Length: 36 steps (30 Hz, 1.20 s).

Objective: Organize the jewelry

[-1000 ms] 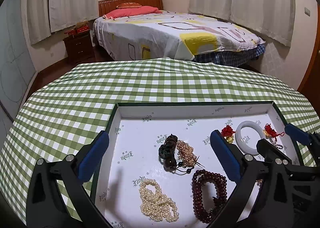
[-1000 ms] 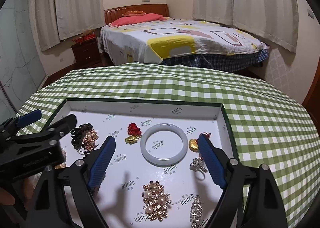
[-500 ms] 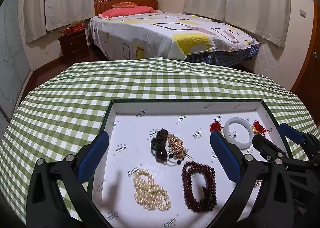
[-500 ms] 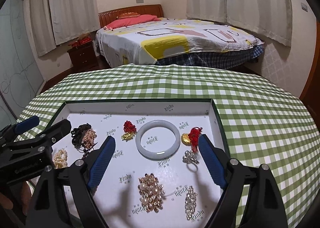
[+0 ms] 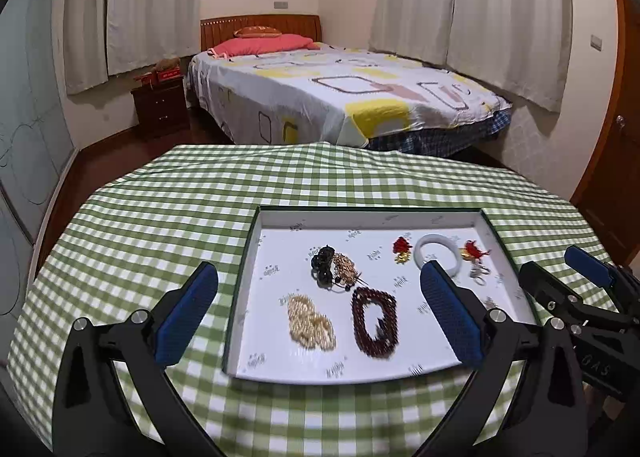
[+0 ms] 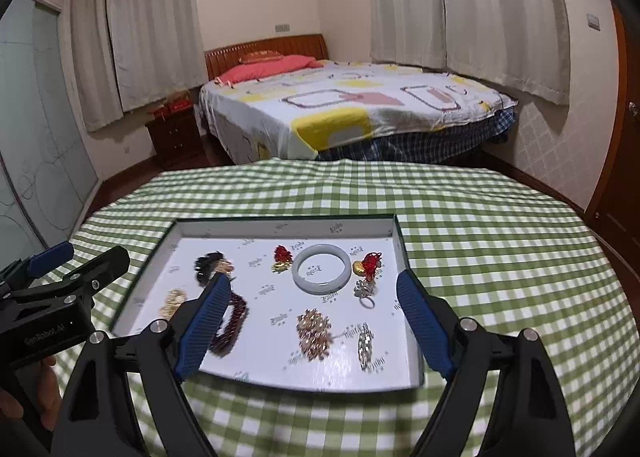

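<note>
Hovering wide apart and empty, both the left gripper and right gripper are being held above the tray, where the jewelry is being kept spread, so one piece should be approached squarely.

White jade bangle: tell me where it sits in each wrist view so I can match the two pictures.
Left wrist view: the white jade bangle lies at the tray's far right, just above the left gripper's right fingertip.
Right wrist view: the bangle lies in the far middle of the tray, ahead of the right gripper.
Shared landmark: the red-tasselled gold charm immediately left of the bangle.
</note>
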Motion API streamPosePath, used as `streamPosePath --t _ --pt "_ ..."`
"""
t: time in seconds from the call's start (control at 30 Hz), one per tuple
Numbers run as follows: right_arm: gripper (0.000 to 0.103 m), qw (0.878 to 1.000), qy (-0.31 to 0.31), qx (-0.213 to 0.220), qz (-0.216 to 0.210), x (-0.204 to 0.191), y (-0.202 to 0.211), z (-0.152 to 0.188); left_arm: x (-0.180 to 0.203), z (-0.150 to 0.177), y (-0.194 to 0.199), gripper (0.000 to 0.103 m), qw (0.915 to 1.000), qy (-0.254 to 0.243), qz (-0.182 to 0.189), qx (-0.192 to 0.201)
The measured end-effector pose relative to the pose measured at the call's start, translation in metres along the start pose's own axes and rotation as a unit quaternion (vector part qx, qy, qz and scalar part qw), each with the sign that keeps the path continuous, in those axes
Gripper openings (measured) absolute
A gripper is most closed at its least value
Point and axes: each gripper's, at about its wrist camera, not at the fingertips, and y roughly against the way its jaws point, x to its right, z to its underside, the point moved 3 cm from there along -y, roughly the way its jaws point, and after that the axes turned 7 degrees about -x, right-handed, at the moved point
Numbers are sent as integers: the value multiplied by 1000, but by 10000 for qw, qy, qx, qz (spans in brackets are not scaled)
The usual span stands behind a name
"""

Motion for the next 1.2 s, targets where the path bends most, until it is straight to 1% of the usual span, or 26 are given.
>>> streamPosePath --t 0.17,0.33,0.6,0.83,0.97,1.2 --pt "84 9996 88 281 6 -4 42 3 -2 7 44 99 9997 82 23 220" --pt "84 9986 195 501 11 -7 77 7 -2 18 85 99 9990 -16 -90 445" --pt "84 9961 322 816 -40 -16 121 16 -17 39 143 99 9967 144 -238 768" --pt "84 9936 494 1010 -85 -26 148 27 -31 54 176 99 9941 255 -417 967" --pt "84 9930 513 1063 -100 -27 158 33 -35 62 191 99 9933 321 -373 1043" --pt "84 9928 501 1084 -85 -27 162 40 -31 66 196 99 9934 253 -320 1076"
